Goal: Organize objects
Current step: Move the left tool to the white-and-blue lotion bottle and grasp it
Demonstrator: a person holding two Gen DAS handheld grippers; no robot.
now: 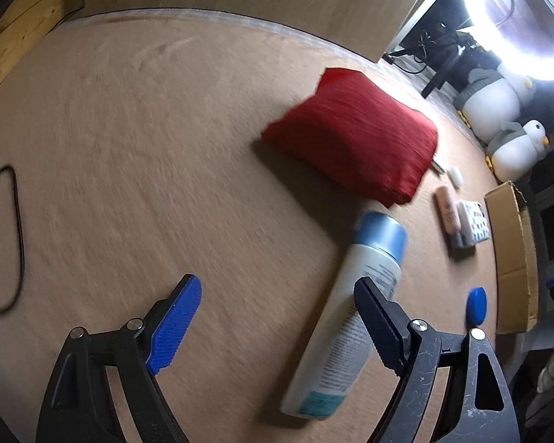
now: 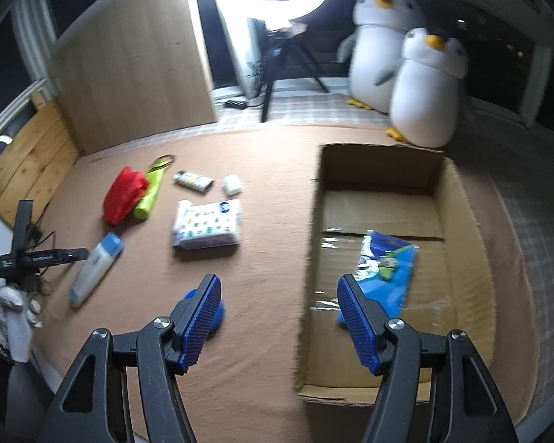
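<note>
Brown carpet (image 2: 262,147) is strewn with stuff, box (image 2: 458,229) off to the side. Left gripper (image 1: 277,317) has wide jaws with nothing in them, bottle (image 1: 351,302) just beside. Right gripper (image 2: 280,317) is half-open, empty. I'd centre the bottle's middle before squeezing.

— Can you read any label from your end?

— No. I see print on the white bottle (image 1: 345,317) and a round blue mark on the wipes pack (image 2: 207,224), all too blurred to read.
</note>
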